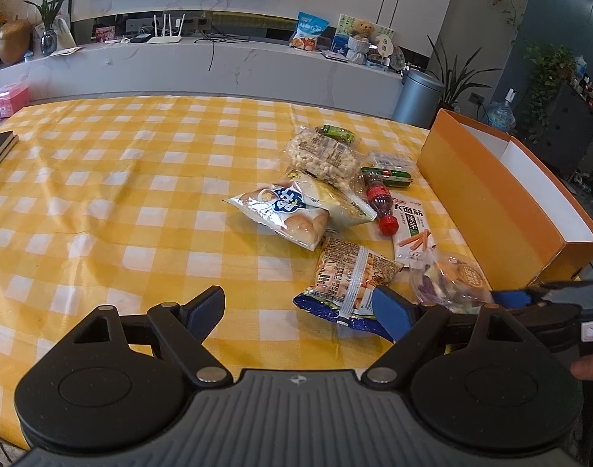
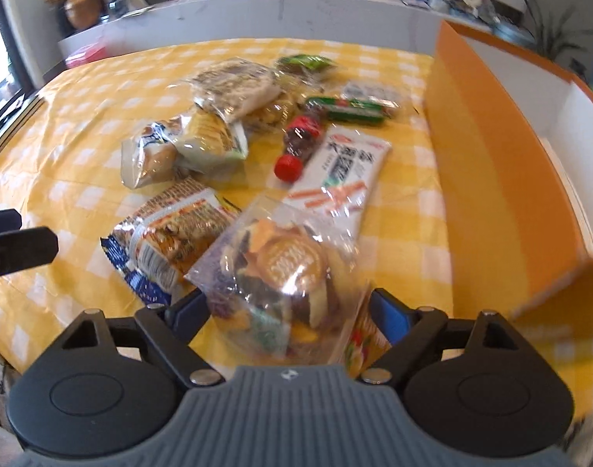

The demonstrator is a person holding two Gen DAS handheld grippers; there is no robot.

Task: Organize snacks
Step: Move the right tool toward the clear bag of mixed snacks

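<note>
I am bringing my right claw [image 2: 288,311] down over the clear bag of mixed chips [image 2: 280,276] at the near end of the snack pile on the worktop [image 2: 63,155]; its fingers are standing apart on either side of the bag, which lies between them, running from 6 toward 12 o'clock. I cannot tell if the pads are pressing yet. The orange box [image 2: 490,163] is waiting at 2 o'clock. My left claw [image 1: 296,311] is hanging apart and empty. The left view is showing the right claw's tips at the bag; the blurred right view is showing the bag's contents.
</note>
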